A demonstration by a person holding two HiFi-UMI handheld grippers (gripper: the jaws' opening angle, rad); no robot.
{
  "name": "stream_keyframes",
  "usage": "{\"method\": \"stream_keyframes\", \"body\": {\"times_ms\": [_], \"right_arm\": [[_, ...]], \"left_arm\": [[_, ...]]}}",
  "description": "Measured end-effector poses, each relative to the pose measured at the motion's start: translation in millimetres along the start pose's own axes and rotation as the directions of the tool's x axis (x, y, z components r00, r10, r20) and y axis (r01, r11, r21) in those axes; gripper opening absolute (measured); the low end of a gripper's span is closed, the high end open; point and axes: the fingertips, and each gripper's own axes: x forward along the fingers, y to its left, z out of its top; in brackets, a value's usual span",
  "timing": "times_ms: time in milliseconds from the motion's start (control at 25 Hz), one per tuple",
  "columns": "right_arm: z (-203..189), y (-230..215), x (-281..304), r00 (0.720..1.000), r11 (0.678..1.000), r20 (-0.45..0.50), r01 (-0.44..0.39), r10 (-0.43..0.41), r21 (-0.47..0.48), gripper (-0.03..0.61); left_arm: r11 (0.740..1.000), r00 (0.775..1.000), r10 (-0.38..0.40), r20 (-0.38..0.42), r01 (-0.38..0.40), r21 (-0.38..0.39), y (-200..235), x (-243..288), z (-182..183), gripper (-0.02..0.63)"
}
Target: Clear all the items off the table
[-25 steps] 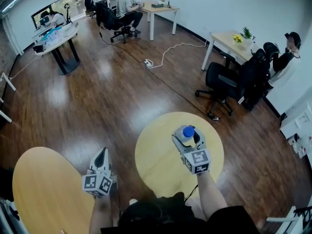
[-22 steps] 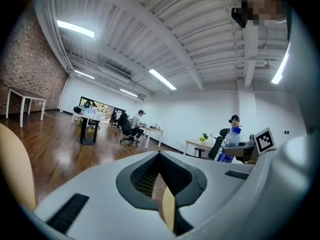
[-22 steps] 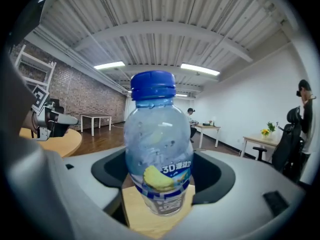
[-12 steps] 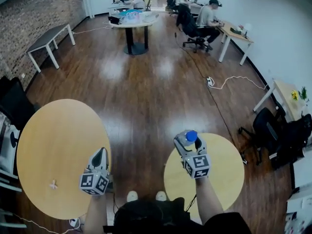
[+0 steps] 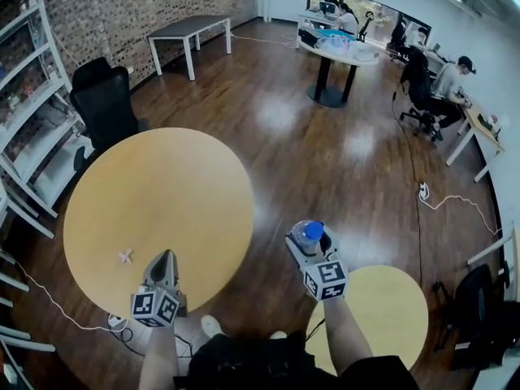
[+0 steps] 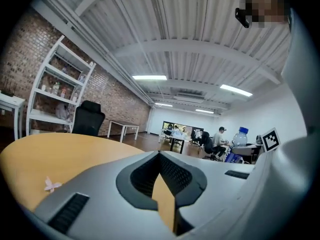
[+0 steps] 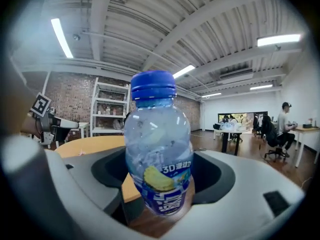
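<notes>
Gripping the bottle (image 7: 159,159), the right claw (image 5: 310,239) is taken; the pinched-together left claw (image 5: 165,257) has the scrap (image 5: 124,256) at nine o'clock.

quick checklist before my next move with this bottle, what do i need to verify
1. Bottle secure in right tongs: ok, the jaws are closed on its lower body and it stands upright.
2. Blue cap on the bottle: ok.
3. Left tongs free for a pick: ok, jaws together with nothing between them.
4. Large round table cleared: not ok, a small pink item lies near its front edge.
5. Small round table cleared: cannot tell, the right arm hides part of it.
</notes>
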Motion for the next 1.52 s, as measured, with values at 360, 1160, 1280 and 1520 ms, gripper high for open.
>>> {"method": "stream_keyframes", "body": {"times_ms": [360,1160,1280,1520], "right_arm": [[21.6,100.4,97.1,0.993,0.993,-0.011,-0.115,0.116,0.01,0.373],[-16.5,256.0,260.6,0.941,0.948,-0.158,-0.312,0.299,-0.062,0.374],[-25.6,257.8,290.6,0.937,0.946,-0.173,-0.318,0.303,-0.065,0.374],[-50.1,273.2,325.7,0.907,0.927,-0.221,-0.373,0.358,-0.031,0.374]], "left_arm": [[0.99,0.988,0.137,0.076,-0.136,-0.023,129.0,-40.0,28.6,0.0],[0.902,0.904,0.428,0.023,-0.425,-0.077,282.4,-102.0,16.9,0.0],[0.878,0.882,0.471,-0.006,-0.47,-0.094,292.5,-99.9,6.5,0.0],[0.831,0.838,0.537,-0.094,-0.545,-0.109,296.0,-106.2,-19.9,0.0]]}}
